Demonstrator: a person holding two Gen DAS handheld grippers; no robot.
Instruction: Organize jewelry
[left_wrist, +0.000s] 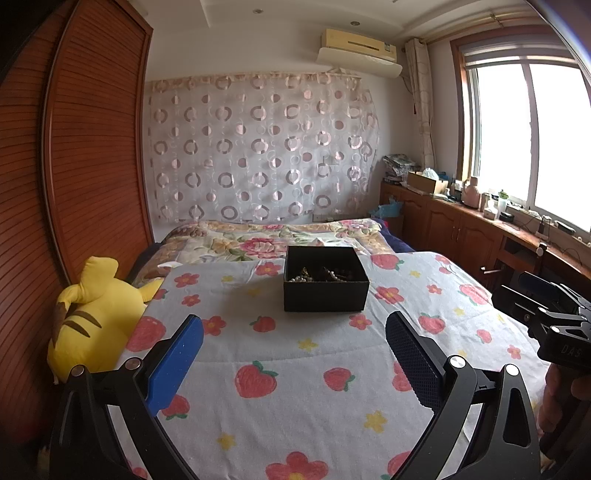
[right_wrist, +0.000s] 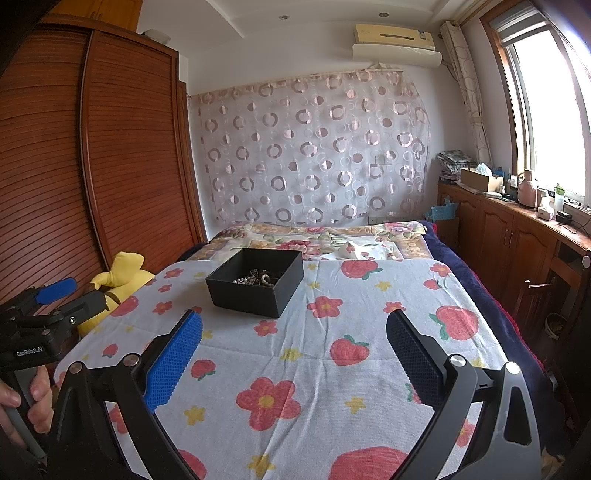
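Note:
A black open box (left_wrist: 325, 291) stands on the strawberry-print cloth (left_wrist: 303, 387) over the bed. It holds a tangle of pearl and dark bead jewelry (left_wrist: 317, 275). The box also shows in the right wrist view (right_wrist: 255, 284), with the jewelry (right_wrist: 256, 277) inside. My left gripper (left_wrist: 295, 347) is open and empty, held above the cloth a short way in front of the box. My right gripper (right_wrist: 293, 343) is open and empty, in front of the box and to its right. Each gripper shows at the edge of the other's view.
A yellow plush toy (left_wrist: 92, 325) lies at the bed's left edge beside the wooden wardrobe (left_wrist: 74, 166). A floral quilt (left_wrist: 273, 240) lies behind the box. Wooden cabinets (left_wrist: 461, 229) with clutter run under the window on the right.

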